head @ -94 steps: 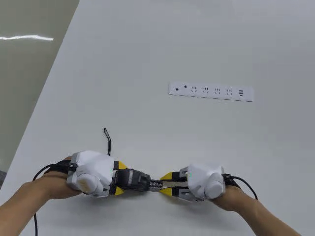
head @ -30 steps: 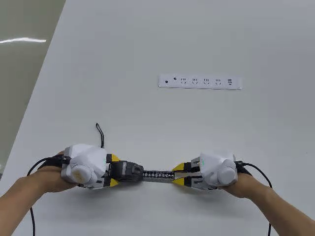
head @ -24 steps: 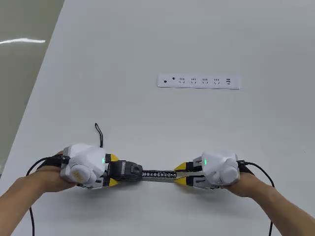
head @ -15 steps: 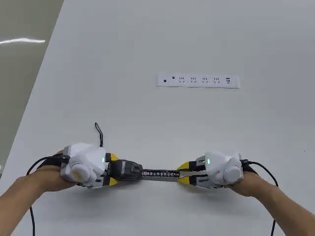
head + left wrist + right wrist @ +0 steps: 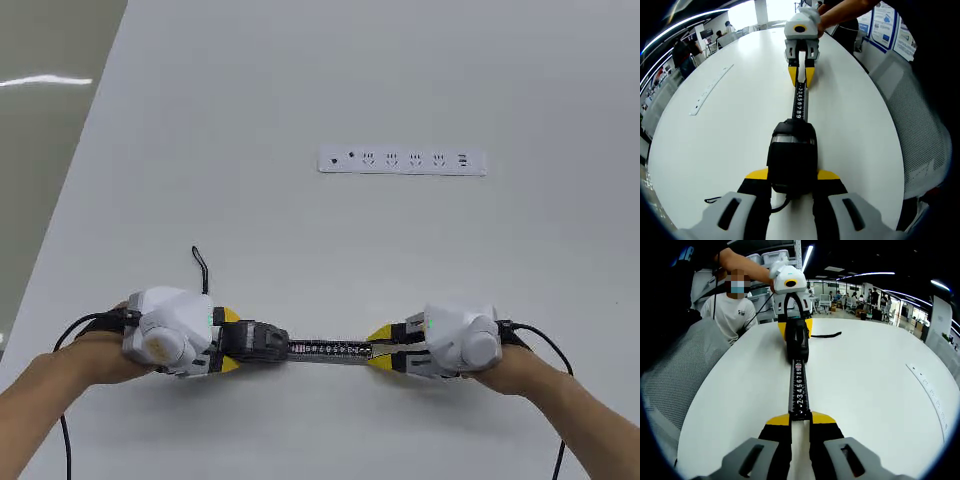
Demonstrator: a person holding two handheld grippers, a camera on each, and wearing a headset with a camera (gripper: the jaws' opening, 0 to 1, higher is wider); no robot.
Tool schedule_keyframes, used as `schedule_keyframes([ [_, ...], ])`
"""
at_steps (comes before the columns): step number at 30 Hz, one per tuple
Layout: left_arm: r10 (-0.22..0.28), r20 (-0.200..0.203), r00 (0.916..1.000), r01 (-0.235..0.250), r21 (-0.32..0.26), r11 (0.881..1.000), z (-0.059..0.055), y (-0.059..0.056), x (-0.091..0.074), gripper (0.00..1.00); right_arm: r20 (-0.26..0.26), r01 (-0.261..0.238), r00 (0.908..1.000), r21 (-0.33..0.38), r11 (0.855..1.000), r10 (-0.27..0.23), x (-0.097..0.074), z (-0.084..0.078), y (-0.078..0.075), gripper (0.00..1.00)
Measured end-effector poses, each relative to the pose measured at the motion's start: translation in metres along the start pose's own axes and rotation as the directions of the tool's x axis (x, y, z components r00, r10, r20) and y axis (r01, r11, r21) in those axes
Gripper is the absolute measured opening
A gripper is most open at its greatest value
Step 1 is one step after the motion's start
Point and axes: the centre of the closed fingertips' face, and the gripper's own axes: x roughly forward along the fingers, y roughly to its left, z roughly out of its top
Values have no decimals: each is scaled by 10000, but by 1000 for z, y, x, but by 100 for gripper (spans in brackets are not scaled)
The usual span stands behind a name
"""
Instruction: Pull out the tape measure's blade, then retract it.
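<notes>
White workbench (image 5: 300,90) across the whole head view, with grey floor (image 5: 50,150) past its edge at 10 o'clock. Nearest, at 7 o'clock, a left hand (image 5: 95,352) wrapped around the left gripper (image 5: 232,341), aimed toward 3 o'clock, jaws clamped on the dark tape measure case (image 5: 262,342), yellow fingertips pressed to its two flanks. At 5 o'clock, a right hand (image 5: 515,362) around the right gripper (image 5: 379,347), aimed toward 9 o'clock, jaws pinched tight on the free end of the blade (image 5: 330,349). Both grippers facing each other along one line, well apart. Between them the blade, drawn out of the case and straight; resting on the tabletop or just above it, cannot tell which. White numerals legible along its dark face in the right gripper view. Dark cables (image 5: 66,440) trailing from behind both grippers toward 6 o'clock.

A little farther, at 11 o'clock from the left gripper, a thin black wrist strap (image 5: 200,268) lying on the table, its near end hidden behind that gripper's body. Farther still, toward 12 to 1 o'clock, a white power strip (image 5: 402,160) lying flat, long side across, well apart from the rest.

Beyond the table in the right gripper view: a grey mesh chair (image 5: 685,370) at 9 o'clock, a seated person (image 5: 732,310) in a white shirt at 10 o'clock, an open office with ceiling light strips at 1 o'clock.
</notes>
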Motion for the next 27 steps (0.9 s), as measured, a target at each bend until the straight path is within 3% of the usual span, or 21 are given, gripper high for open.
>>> schedule_keyframes([
  [27,60,-94,9999,-60,22,10000,0,0,-1,27,-98,99,9999,131,9999,-98,-16,-12,0,9],
])
